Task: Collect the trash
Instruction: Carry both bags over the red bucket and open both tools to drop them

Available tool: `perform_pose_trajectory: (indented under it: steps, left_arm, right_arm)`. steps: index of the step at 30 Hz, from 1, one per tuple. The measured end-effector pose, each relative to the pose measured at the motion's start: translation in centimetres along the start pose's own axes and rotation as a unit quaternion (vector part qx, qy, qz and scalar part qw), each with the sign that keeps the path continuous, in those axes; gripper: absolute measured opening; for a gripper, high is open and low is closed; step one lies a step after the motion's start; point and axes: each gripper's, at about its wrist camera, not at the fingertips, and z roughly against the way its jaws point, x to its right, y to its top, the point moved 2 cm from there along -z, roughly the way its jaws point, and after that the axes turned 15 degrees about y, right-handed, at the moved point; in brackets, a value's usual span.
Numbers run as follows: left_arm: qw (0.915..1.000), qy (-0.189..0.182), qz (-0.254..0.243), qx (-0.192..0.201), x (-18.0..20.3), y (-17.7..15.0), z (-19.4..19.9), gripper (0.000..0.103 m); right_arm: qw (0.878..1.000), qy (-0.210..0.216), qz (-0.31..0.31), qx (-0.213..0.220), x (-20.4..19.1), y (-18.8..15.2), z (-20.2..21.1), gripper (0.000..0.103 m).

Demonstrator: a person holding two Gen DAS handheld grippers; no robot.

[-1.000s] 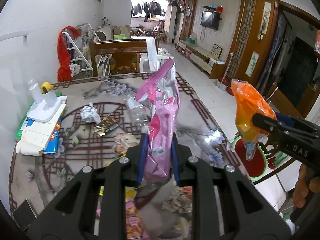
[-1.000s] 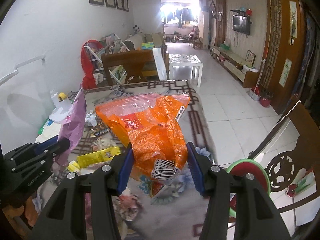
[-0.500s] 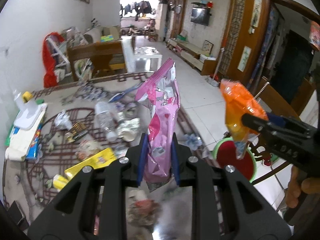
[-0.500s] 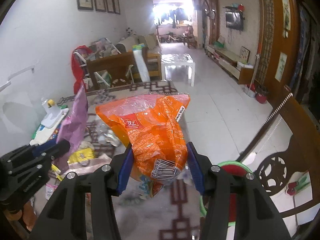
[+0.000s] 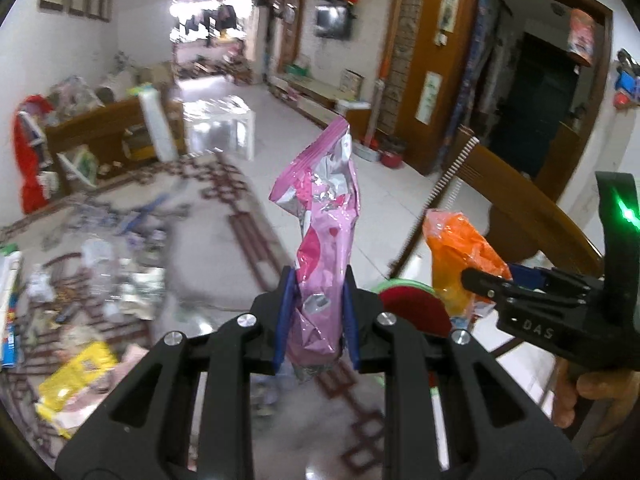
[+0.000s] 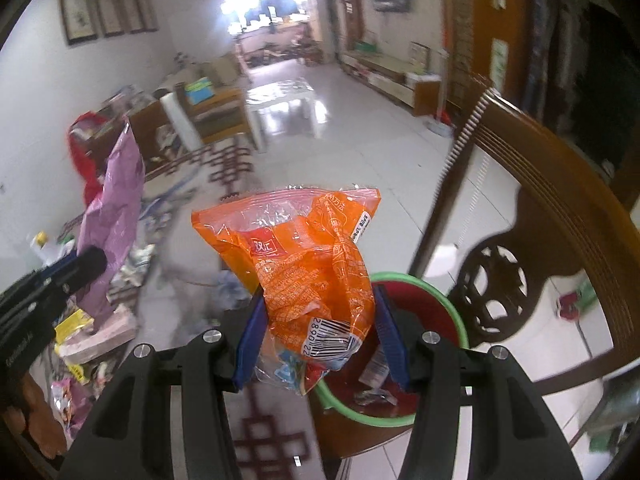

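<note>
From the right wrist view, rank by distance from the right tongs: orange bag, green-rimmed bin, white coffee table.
1. orange bag, gripped in the right tongs.
2. green-rimmed bin, just below-right.
3. white coffee table, far across the floor.

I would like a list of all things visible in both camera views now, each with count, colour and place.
pink bag: one, pink and silver, upright in the left gripper.
orange bag: one, orange with barcode, in the right gripper, above the bin.
bin: one, red with green rim, on the floor beside the table edge; some scraps inside.
chair: one, brown carved wood, right of the bin.
table: one, patterned top, left.
yellow wrapper: one, yellow, on the table, among other blurred litter.
left hand-held gripper: black, blue pads, shut.
right hand-held gripper: black, blue pads, shut.
</note>
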Motion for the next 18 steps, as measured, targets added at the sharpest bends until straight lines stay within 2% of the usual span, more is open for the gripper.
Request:
perform_pose_trajectory:
  steps: [3, 15, 18]
  left_arm:
    - [0.9991, -0.038, -0.005, -0.018, 2.8, 0.3, -2.0, 0.023]
    - [0.9909, -0.093, -0.083, -0.051, 10.5, -0.4, -6.1, 0.023]
    - [0.9885, -0.103, -0.096, -0.055, 11.5, -0.5, -6.6, 0.029]
  right_arm:
    - [0.999, -0.007, -0.040, -0.004, 2.8, -0.6, -0.3, 0.050]
    - [0.992, -0.057, -0.109, 0.005, 9.0, -1.4, 0.7, 0.051]
    - [0.990, -0.068, -0.124, 0.006, 10.0, -1.5, 0.7, 0.056]
